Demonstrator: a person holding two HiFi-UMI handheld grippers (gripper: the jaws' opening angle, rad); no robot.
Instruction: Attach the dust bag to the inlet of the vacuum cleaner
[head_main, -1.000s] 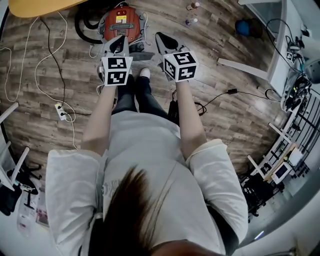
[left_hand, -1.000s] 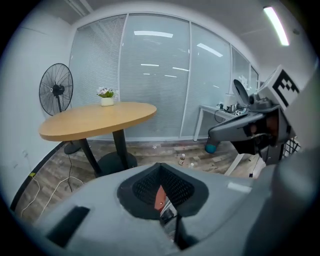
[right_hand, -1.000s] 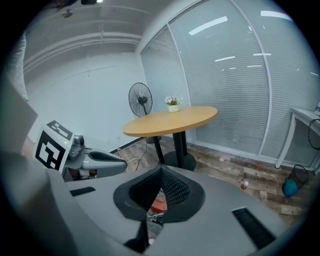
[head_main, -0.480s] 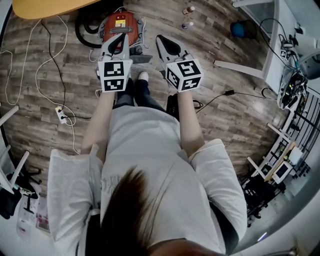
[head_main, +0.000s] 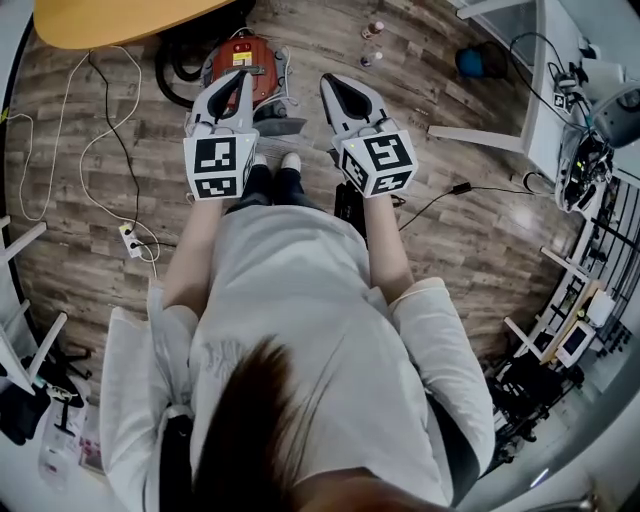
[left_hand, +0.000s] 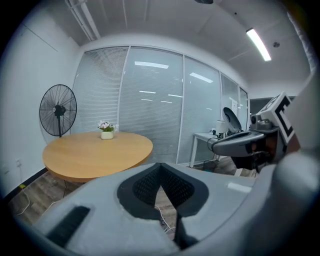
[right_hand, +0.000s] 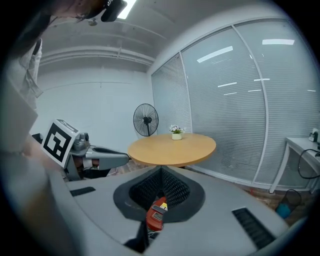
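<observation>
A: Starting with the vacuum cleaner (head_main: 245, 62)?

B: Down on the wooden floor (head_main: 440, 190), red-orange, just ahead of the person's shoes (head_main: 275, 160). Glimpsed again in the right gripper view, far below, through the slot under the closed tips.

A: And the left gripper (head_main: 243, 78)?

B: Held in the air on the near side of the vacuum cleaner, its tip overlapping the red body from the head view. Closed tight in its own view, the ribbed pads (left_hand: 145, 185) meeting along one line. Gripping nothing.

A: Same for the right gripper (head_main: 328, 82)?

B: Yes. Up in the air just right of the vacuum cleaner, level with the other one. Pressed together as well and empty, with only that sliver of the vacuum cleaner showing beyond the pads.

A: Anything else close to the vacuum cleaner?

B: A black hose (head_main: 165, 72) curled against its left side. A flat grey piece (head_main: 278, 126) on the floor just beside it, towards the shoes; cannot tell what. Beyond it and to the left, a round wooden table (head_main: 120, 18) carrying a small flower pot (left_hand: 106, 131). Farther off than the table, a standing fan (left_hand: 58, 110). Well to the near left of the vacuum cleaner, a white power strip (head_main: 131, 240).
</observation>
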